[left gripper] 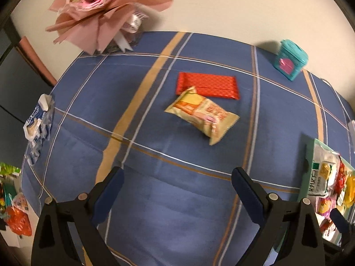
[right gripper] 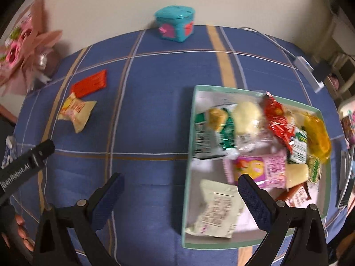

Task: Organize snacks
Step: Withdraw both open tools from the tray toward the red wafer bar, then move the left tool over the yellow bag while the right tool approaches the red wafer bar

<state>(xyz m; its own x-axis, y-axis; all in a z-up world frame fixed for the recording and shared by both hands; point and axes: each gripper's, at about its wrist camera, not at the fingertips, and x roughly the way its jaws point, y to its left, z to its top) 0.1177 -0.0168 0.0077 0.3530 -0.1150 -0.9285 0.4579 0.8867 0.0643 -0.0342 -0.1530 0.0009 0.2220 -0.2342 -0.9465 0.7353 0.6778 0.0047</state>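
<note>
A cream and orange snack packet (left gripper: pixel 203 115) lies on the blue plaid tablecloth (left gripper: pixel 155 199), overlapping a red dotted wrapper (left gripper: pixel 208 85) behind it. Both also show at the left in the right wrist view, the packet (right gripper: pixel 76 110) and the red wrapper (right gripper: pixel 91 83). My left gripper (left gripper: pixel 177 177) is open and empty, some way short of them. A pale green box (right gripper: pixel 193 119) holds several snack packets; its edge shows in the left wrist view (left gripper: pixel 310 155). My right gripper (right gripper: pixel 180 185) is open and empty, with its right finger over the box's near left part.
A pink paper bouquet (left gripper: pixel 99 6) stands at the back left. A teal cube box (left gripper: pixel 290 58) sits at the back edge. A blue and white packet (left gripper: pixel 38 122) lies at the left table edge. A white cable and adapter (right gripper: pixel 308 71) lie at the right.
</note>
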